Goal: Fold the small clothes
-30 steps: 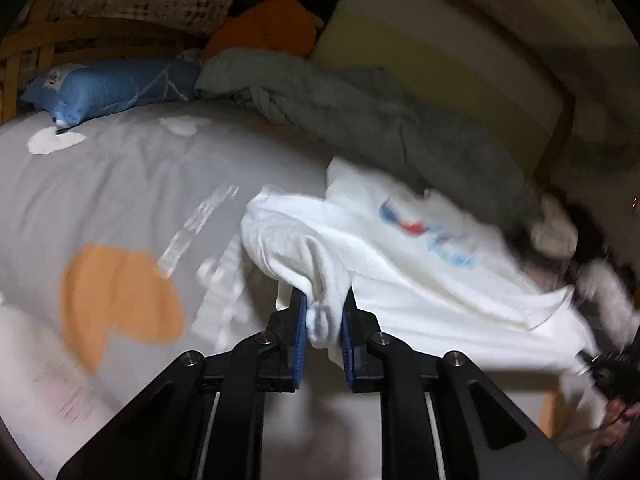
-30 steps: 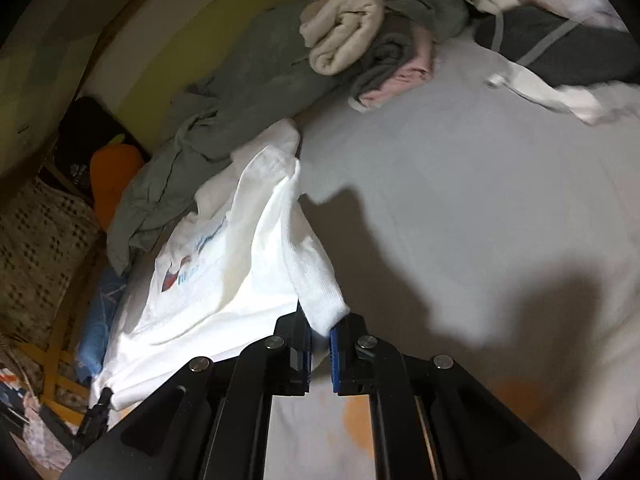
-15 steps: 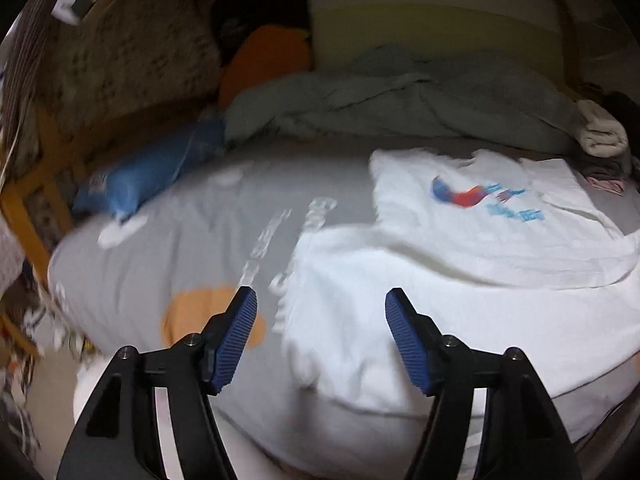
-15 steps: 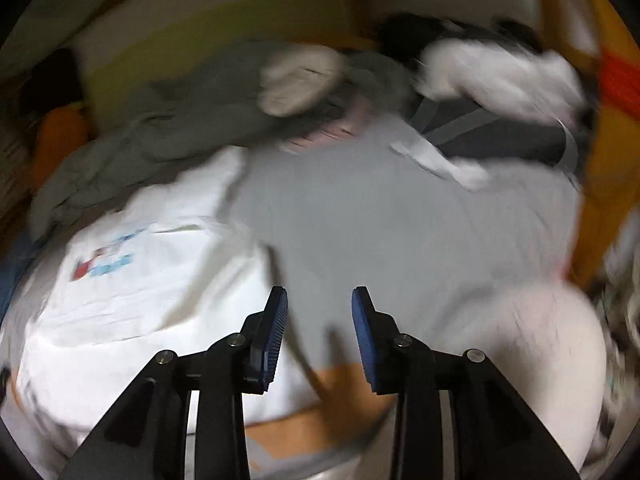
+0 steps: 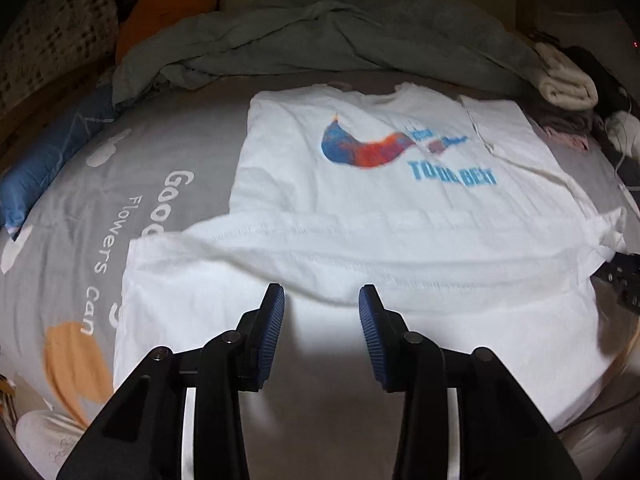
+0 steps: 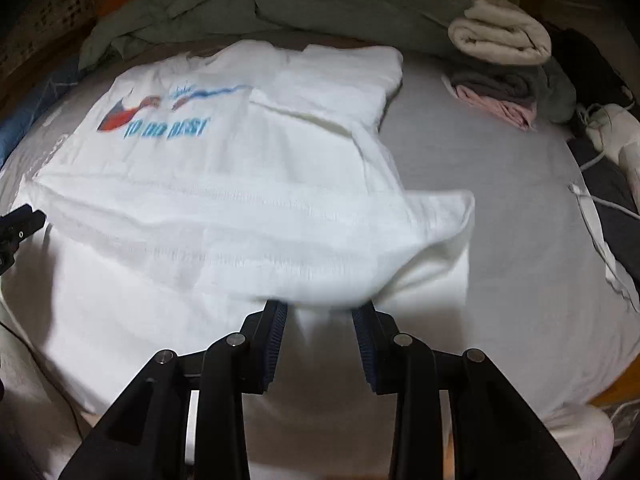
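A white T-shirt (image 5: 360, 208) with a blue and red print lies spread face up on the grey bed sheet (image 5: 100, 184), its lower part rumpled in a fold across the middle. It also shows in the right wrist view (image 6: 224, 184). My left gripper (image 5: 321, 304) is open and empty, just above the shirt's near edge. My right gripper (image 6: 320, 316) is open and empty over the shirt's near right part. The tip of the right gripper (image 5: 624, 280) shows at the right edge of the left wrist view.
A crumpled grey blanket (image 5: 320, 32) lies along the far side. A rolled cream towel (image 6: 500, 36) sits on folded grey and pink clothes (image 6: 504, 100) at the far right. A blue pillow (image 5: 44, 164) and an orange cushion (image 5: 168, 4) are at the left. White cords (image 6: 596, 216) trail at the right.
Both grippers were shut on the shirt's corners a second ago. They have let go and opened, and the shirt now lies spread on the bed.
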`<state>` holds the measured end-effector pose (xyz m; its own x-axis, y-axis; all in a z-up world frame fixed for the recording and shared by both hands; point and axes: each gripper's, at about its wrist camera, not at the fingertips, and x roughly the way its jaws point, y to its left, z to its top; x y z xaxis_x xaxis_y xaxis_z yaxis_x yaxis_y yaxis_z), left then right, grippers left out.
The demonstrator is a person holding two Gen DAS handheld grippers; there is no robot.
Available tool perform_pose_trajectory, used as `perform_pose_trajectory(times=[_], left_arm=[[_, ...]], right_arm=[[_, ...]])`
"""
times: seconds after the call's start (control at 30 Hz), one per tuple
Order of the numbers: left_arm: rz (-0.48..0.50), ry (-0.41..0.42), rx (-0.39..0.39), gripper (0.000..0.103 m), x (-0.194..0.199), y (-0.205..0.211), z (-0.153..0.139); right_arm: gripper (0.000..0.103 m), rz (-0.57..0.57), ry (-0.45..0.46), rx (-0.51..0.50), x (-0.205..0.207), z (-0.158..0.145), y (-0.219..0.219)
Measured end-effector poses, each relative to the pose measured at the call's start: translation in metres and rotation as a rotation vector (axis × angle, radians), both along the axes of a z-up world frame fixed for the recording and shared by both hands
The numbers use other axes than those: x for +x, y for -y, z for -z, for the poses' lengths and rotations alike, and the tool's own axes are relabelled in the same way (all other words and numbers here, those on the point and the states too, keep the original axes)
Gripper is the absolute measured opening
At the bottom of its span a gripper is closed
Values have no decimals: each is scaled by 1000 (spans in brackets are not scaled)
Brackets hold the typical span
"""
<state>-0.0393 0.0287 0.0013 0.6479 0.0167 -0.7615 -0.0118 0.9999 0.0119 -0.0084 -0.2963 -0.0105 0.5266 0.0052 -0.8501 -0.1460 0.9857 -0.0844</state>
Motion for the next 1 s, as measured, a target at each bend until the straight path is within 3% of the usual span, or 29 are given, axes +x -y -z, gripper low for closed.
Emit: perform_pose_trajectory(times=[0.07,0.23,0.33,0.5,0.57,0.6,0.67,0.8,0.87,1.0], left_arm=[[-19,31,-1,38,3,-6,-6],[-29,119,-23,38,-10,-12,-32],[17,74,-66,38,-24,-5,-38],[211,-31,-185,38,-36,30,-24],[158,-89,-173,17,-22,39,-5],[144,-112,-187,13,-13,41,4],[147,-122,-229,13,2,46,16],[116,-67,-167,13,29,57,21],[106,-59,-174,13,43,58,18],[87,-47,-164,13,63,59,13]], right_arm=[[35,35,60,37,14,-6,8],[35,245,179,200,38,-37,54],[35,272,193,195,40,-40,69],[35,171,250,261,9,-43,72],[35,135,261,268,6,-44,65],[35,117,258,278,3,-43,59],[35,90,237,296,6,-37,48],[35,75,223,252,6,-27,41],[35,92,223,235,6,-24,44],[35,123,219,286,9,-25,56]])
